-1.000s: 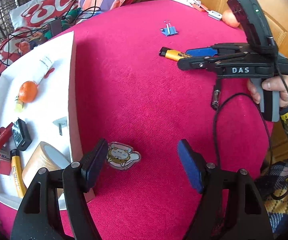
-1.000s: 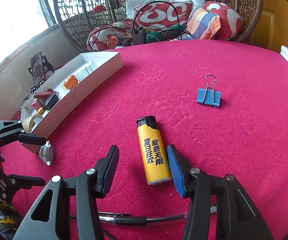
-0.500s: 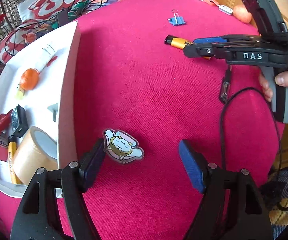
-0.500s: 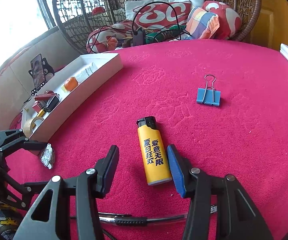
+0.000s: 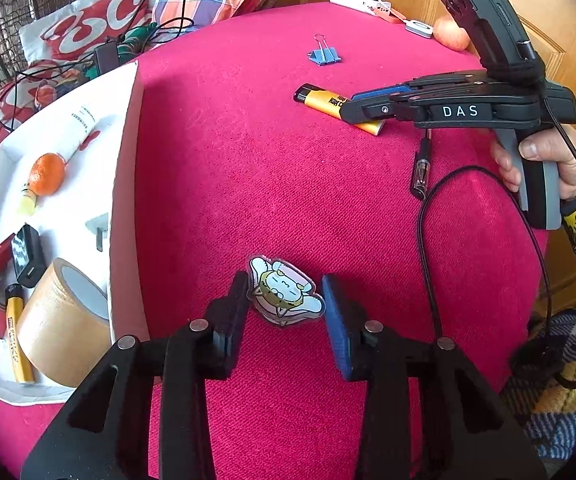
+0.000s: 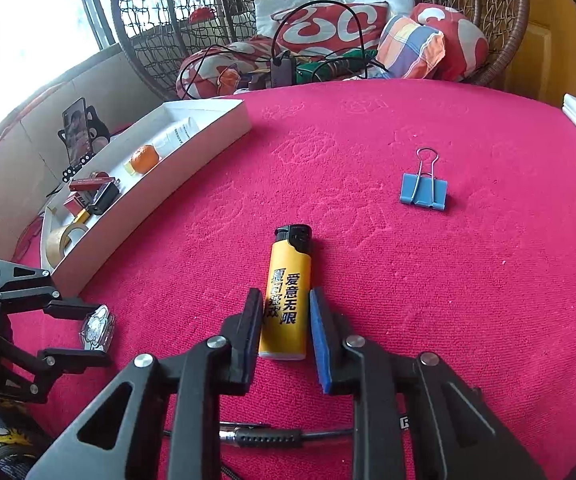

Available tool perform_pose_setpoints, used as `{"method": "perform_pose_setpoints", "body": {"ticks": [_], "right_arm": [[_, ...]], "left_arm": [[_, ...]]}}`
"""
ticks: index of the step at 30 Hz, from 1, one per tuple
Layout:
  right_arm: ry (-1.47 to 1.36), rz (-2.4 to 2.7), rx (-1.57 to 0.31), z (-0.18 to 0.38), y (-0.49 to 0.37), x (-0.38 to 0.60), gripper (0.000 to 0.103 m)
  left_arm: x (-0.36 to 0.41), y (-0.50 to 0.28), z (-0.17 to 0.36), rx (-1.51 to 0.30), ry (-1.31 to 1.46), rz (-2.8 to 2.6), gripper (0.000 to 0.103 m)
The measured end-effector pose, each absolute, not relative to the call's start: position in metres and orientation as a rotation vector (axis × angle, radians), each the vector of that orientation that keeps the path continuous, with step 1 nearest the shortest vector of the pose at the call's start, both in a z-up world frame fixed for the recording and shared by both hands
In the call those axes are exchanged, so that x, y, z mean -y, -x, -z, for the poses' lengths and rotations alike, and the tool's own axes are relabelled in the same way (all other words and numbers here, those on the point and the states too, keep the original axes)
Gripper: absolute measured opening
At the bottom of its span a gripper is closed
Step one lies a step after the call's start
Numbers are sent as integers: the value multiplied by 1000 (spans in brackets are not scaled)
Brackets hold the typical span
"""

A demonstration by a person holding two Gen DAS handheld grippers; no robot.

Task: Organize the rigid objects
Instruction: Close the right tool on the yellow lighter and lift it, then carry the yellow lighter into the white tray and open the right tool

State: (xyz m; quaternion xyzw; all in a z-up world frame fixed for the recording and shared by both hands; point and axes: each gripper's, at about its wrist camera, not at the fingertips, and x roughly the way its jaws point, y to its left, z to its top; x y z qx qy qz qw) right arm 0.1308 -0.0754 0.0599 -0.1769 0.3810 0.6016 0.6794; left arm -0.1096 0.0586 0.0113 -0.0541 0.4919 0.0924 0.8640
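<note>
The left gripper (image 5: 284, 304) was closing around the cartoon cat charm (image 5: 284, 294), which lay flat on the red surface (image 5: 248, 168) between its two pads; both pads looked to be at the charm's edges, though firm contact could not be told. From the charm, the white tray (image 5: 122, 200) sat at nine o'clock, its near wall just beside the left finger. Inside the tray lay a roll of tan tape (image 5: 60, 328), a tangerine (image 5: 47, 168), a white tube (image 5: 84, 120) and a small black charger (image 5: 28, 254).

The right gripper (image 6: 286, 320) was closing on the yellow lighter (image 6: 288, 292), whose lower half lay between the pads, black cap pointing to twelve o'clock. The pads stood right against its sides. A blue binder clip (image 6: 423, 192) rested at about one o'clock from the lighter, well apart. A pen (image 5: 421, 168) lay on the surface below the right gripper, and a hand (image 5: 543, 164) held that gripper's grey handle.
</note>
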Motion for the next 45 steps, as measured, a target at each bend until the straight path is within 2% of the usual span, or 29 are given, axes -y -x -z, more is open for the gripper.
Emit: {"method": "perform_pose_setpoints", "body": {"ticks": [5, 8, 16, 17, 19, 20, 21, 23, 29, 31, 32, 33, 45], "right_arm": [[364, -1346, -828, -68, -129, 81, 21], [327, -1349, -817, -76, -129, 85, 7], [345, -1335, -825, -84, -125, 81, 9], [357, -1334, -839, -81, -124, 79, 12], [386, -1334, -839, -79, -118, 77, 31], [393, -1339, -832, -78, -114, 76, 48], [400, -1343, -824, -78, -111, 74, 60], [440, -1336, -809, -76, -105, 67, 61], [623, -1298, -753, -58, -93, 52, 60], [673, -1308, -710, -59, -86, 53, 45], [677, -1319, -716, -61, -85, 53, 26], [669, -1323, -721, -63, -85, 53, 23], [575, -1348, -579, -122, -60, 47, 22]], "left_arm": [[-61, 112, -17, -994, 136, -198, 36], [-65, 115, -29, -948, 155, -204, 36], [-78, 119, -46, -878, 204, -236, 36], [-79, 120, -46, -872, 212, -238, 36], [-83, 123, -46, -861, 233, -237, 36], [-84, 124, -46, -855, 242, -236, 36], [-84, 125, -47, -849, 249, -238, 36], [-83, 127, -48, -842, 252, -239, 36], [-82, 132, -52, -819, 260, -236, 36], [-84, 134, -54, -807, 270, -238, 36], [-86, 135, -56, -800, 276, -240, 36], [-87, 136, -57, -790, 279, -243, 36], [-113, 160, -95, -663, 273, -326, 36]]}}
